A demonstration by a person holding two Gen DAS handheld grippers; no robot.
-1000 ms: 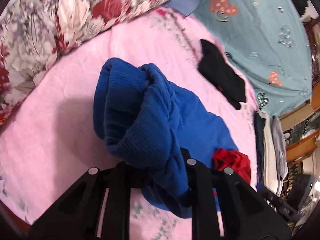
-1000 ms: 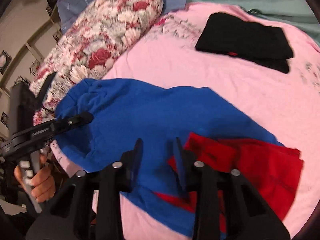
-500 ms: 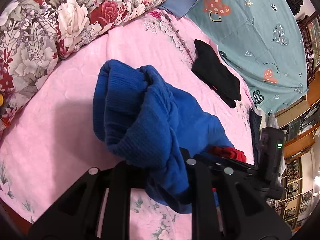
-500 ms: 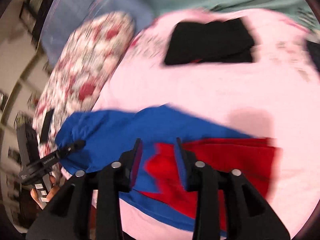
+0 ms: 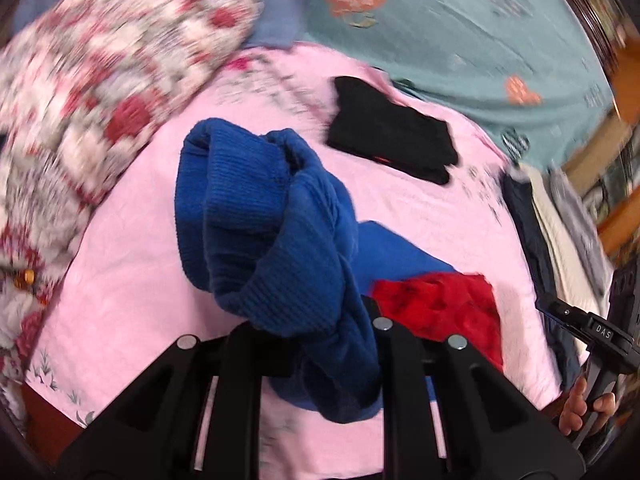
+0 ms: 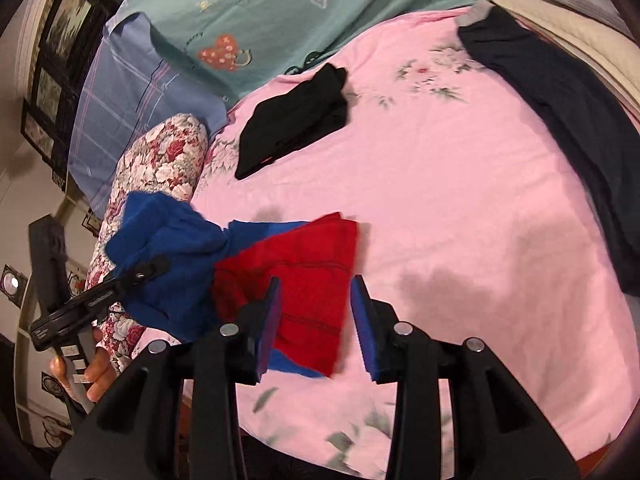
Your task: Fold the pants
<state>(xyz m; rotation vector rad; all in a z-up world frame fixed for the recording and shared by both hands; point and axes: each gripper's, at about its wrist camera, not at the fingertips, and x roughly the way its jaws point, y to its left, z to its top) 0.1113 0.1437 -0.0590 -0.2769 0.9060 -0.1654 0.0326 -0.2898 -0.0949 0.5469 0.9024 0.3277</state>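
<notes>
pink bedding with a faint flower print (image 6: pixel 460 208) covers the bed and serves as the work surface, with a teal heart-print sheet (image 6: pixel 280 12) behind it. left gripper (image 5: pixel 308 320): clenched on a bunched, lifted end of the blue pants (image 5: pixel 260 216); the ribbed blue fabric passes between its black fingers (image 5: pixel 394 344) and bulges above them, so the fingertips are partly hidden. in the right wrist view the same gripper (image 6: pixel 132 276) appears at the left edge, held in the person's left hand (image 6: pixel 86 364), with the blue pants (image 6: pixel 168 248) gathered at its tip in front of the floral pillow (image 6: pixel 160 172). right gripper (image 6: pixel 316 320): released, jaws spread apart, blue pads (image 6: pixel 364 328) exposed; it sits over the red section (image 6: pixel 304 276) of the garment without gripping it, the left pad above the red cloth and the right pad above bare pink bedding. in the left wrist view this gripper (image 5: pixel 576 320) enters from the right edge, held in the right hand (image 5: pixel 584 404). the red section (image 5: pixel 444 308) lies flat on the bedding, joined to the blue fabric and just beside the left gripper. a folded black garment (image 6: pixel 296 116) lies farther back, well apart from the pants. a dark navy garment (image 6: pixel 560 128) lies along the right side of the bed, beside a cream layer (image 6: pixel 576 28). the left wrist view is blurred toward its edges.
</notes>
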